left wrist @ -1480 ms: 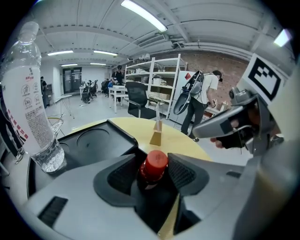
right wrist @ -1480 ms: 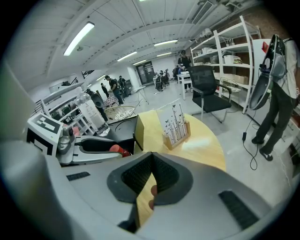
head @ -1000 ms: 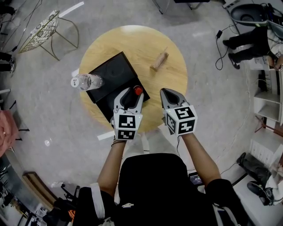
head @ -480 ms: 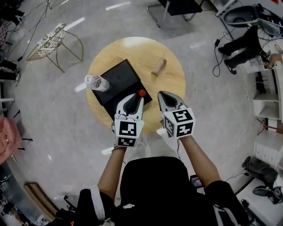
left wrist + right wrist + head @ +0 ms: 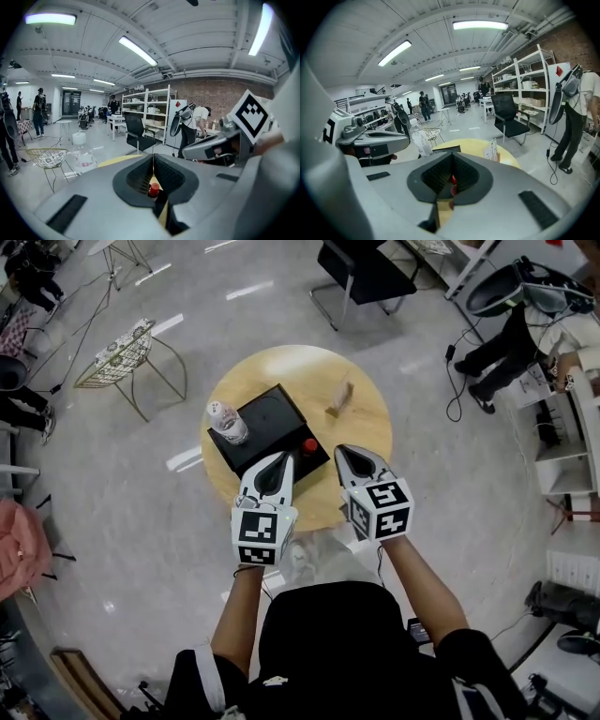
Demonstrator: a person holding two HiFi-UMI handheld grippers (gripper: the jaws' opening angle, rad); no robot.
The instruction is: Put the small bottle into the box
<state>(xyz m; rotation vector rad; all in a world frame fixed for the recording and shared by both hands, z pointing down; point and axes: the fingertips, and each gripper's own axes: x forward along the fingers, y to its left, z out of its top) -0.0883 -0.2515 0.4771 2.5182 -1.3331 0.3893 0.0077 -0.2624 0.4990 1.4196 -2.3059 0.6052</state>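
Note:
The small bottle shows as a red cap at the near right corner of the black box on the round wooden table; its dark body is hard to make out against the box. My left gripper hangs just short of the box, left of the cap and apart from it, shut on nothing. In the left gripper view the red cap peeps through the gap behind the closed tips. My right gripper hovers beside it over the table's near edge, jaws together and empty.
A clear water bottle stands at the box's left corner. A small wooden card stand sits on the table's far right. A wire chair and a black office chair stand on the floor beyond. People and shelves line the room's right side.
My left gripper, open around the small bottle before, has drawn back toward me and closed empty. The bottle stays at the box. The whole view has pulled higher above the table.

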